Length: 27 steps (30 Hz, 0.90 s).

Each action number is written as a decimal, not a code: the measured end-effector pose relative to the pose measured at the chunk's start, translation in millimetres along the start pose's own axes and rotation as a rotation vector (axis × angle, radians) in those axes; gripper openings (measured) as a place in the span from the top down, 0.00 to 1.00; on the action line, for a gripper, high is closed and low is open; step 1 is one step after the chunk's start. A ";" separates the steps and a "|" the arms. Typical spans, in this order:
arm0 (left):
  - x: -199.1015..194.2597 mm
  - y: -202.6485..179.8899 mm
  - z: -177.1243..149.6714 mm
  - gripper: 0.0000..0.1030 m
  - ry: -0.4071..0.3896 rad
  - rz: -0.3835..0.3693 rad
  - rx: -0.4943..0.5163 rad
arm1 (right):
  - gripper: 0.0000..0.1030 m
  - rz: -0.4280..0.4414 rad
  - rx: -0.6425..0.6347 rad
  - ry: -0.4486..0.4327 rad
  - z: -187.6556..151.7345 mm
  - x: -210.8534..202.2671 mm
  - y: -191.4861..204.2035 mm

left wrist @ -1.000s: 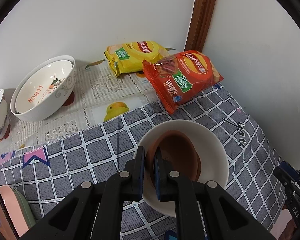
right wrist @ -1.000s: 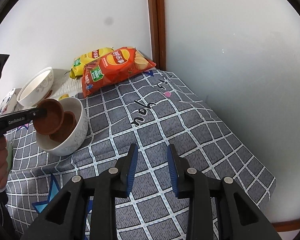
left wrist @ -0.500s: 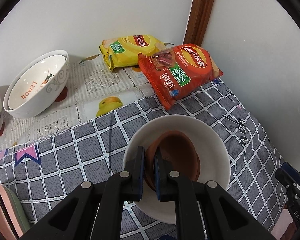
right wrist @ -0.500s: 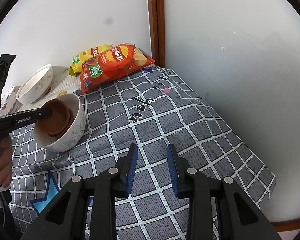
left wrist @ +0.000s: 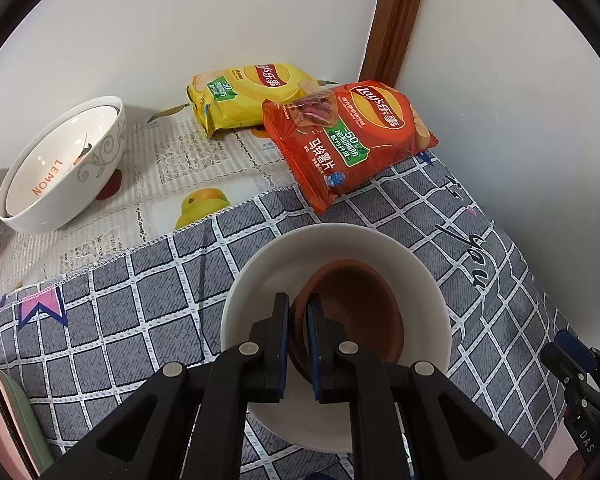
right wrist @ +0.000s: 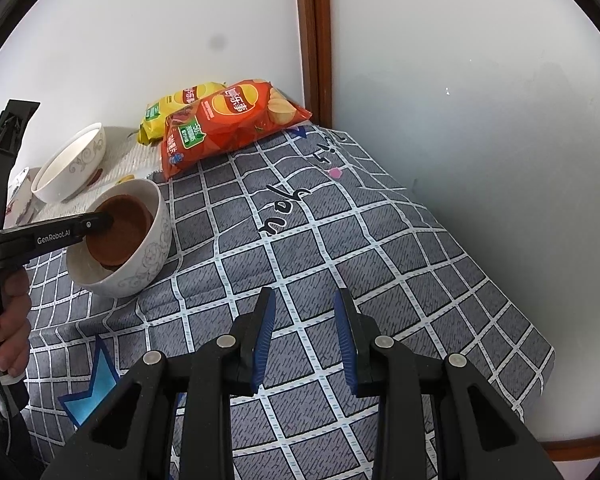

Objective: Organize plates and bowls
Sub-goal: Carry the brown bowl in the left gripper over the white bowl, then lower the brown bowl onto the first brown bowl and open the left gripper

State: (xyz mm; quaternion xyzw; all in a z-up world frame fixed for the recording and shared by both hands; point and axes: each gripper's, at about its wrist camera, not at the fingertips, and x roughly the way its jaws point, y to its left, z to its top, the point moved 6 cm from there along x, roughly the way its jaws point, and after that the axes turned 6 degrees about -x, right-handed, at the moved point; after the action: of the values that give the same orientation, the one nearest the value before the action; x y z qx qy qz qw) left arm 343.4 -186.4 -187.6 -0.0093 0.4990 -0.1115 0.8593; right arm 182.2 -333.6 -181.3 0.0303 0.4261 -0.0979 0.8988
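- Nesting step: brown bowl [left wrist: 356, 312] sits tilted inside the white bowl [left wrist: 260, 280], near rim pinched by the left tool [left wrist: 298, 344], jaws closed thin on that rim. A second brown piece seems to lie under it in the right wrist view; can't confirm.
- Grip on the rim edge probably so the bowl can be lowered in without the tool hitting the white wall; release not yet done.
- White bowl stands on the grey checked cloth [right wrist: 340, 240], roughly mid-table toward the left edge.
- Right tool [right wrist: 305, 336] hovers over bare cloth near the table's front-right, jaws partly apart, nothing between them; idle, likely kept clear of the left side's work.
- Person's hand [right wrist: 8, 320] grips the left tool's handle.
- Another white stack, LEMON bowl [left wrist: 60, 168] nested in a patterned one, on the fruit-print mat toward the back-left; looks already sorted.
- Red chip bag [left wrist: 348, 140] and yellow chip bag [left wrist: 248, 92] lie in the back corner by the wall, not task items.
- Pink and green plate edges [left wrist: 16, 420] at the front-left edge, barely visible.
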 end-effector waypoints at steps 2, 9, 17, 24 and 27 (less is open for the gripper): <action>-0.2 0.1 0.1 0.91 0.001 0.001 0.001 | 0.70 0.001 -0.001 0.002 -0.4 0.4 0.6; -0.4 -0.3 -1.4 0.91 0.009 0.015 0.016 | 0.70 0.007 0.001 0.005 -1.7 -0.8 1.5; -10.0 -1.1 -5.9 0.84 0.015 0.038 0.030 | 0.69 0.028 0.004 -0.013 -0.5 -11.9 8.0; -39.2 4.0 -9.8 0.74 -0.024 0.057 0.034 | 0.62 0.037 0.000 -0.029 -0.2 -27.1 16.5; -54.9 5.8 -12.6 0.71 -0.042 0.062 0.042 | 0.59 0.041 -0.004 -0.043 -0.8 -36.8 22.4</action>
State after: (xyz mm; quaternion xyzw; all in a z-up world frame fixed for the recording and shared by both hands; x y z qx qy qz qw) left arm 307.4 -168.5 -147.7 0.0218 0.4783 -0.0947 0.8728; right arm 163.4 -306.0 -154.1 0.0352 0.4062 -0.0795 0.9097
